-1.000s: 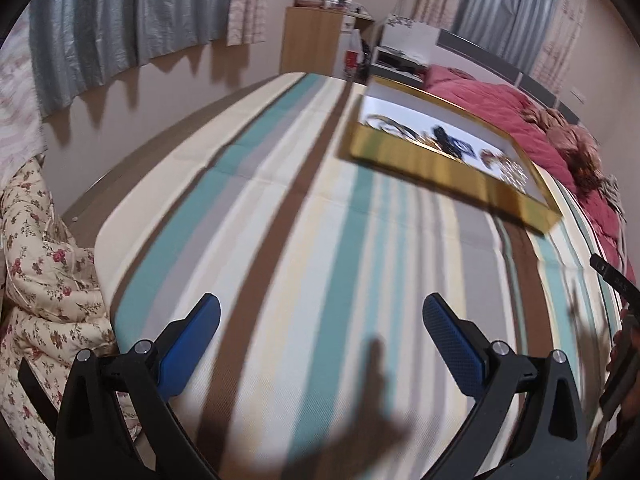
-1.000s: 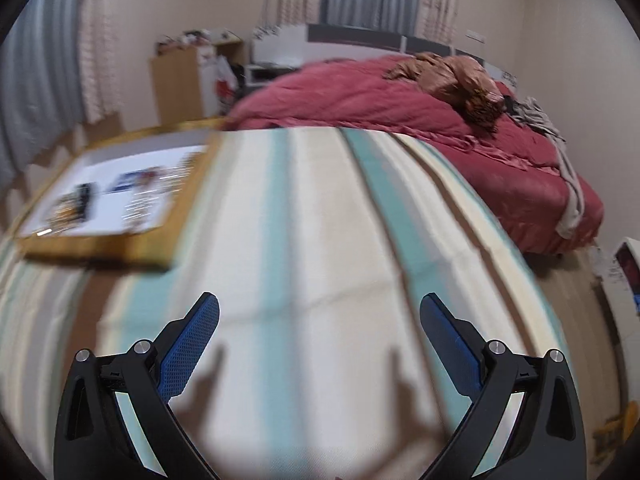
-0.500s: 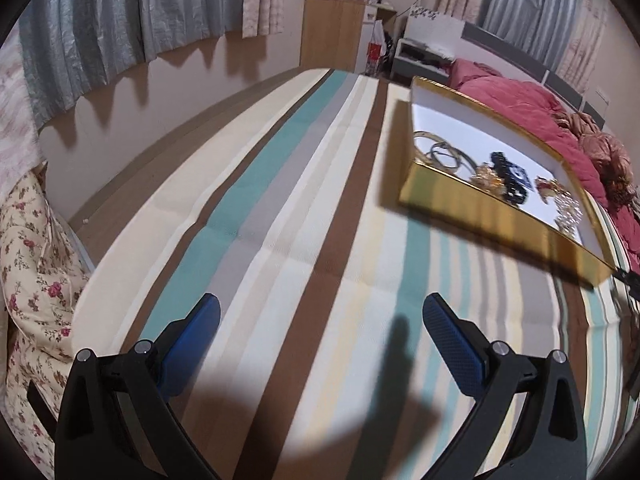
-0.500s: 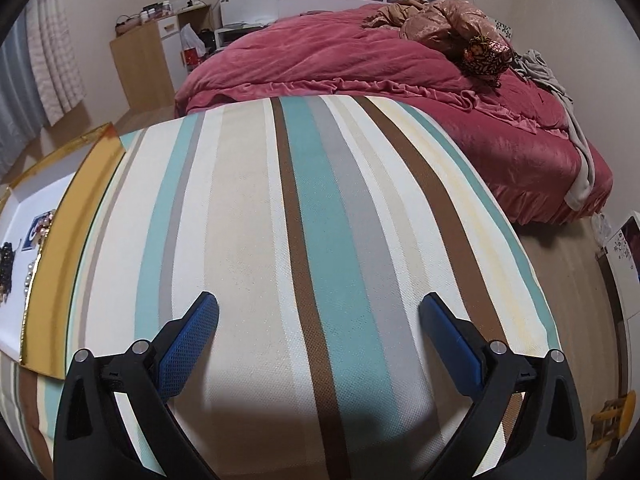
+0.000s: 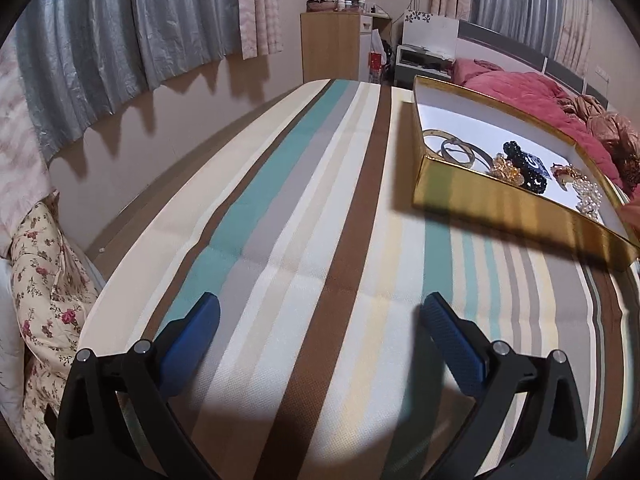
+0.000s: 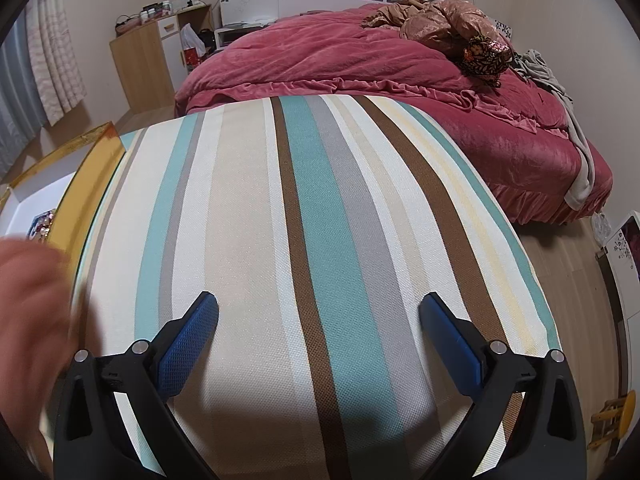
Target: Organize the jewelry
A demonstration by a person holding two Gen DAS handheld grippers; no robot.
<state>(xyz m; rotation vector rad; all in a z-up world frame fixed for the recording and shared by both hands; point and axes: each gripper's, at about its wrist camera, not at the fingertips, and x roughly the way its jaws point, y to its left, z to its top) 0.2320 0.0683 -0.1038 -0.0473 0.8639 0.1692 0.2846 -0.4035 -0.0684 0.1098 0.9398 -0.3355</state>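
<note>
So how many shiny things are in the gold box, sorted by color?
In the gold box, from the left wrist view:
Gold bangles: 2
Black bead bracelet: 1
Gold flower piece: 1
White pearl piece: 1
Red and gold piece: 1
Total: 6 that I can tell apart; some overlap, so there may be more.

striped cloth [image 5: 304,216] bare beside gold box [image 5: 500,204]

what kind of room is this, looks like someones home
Most likely a home bedroom: a bed with a rumpled red quilt, a wooden bedside cabinet and long grey curtains. The gold cardboard jewelry box sits on a striped tablecloth.
</note>
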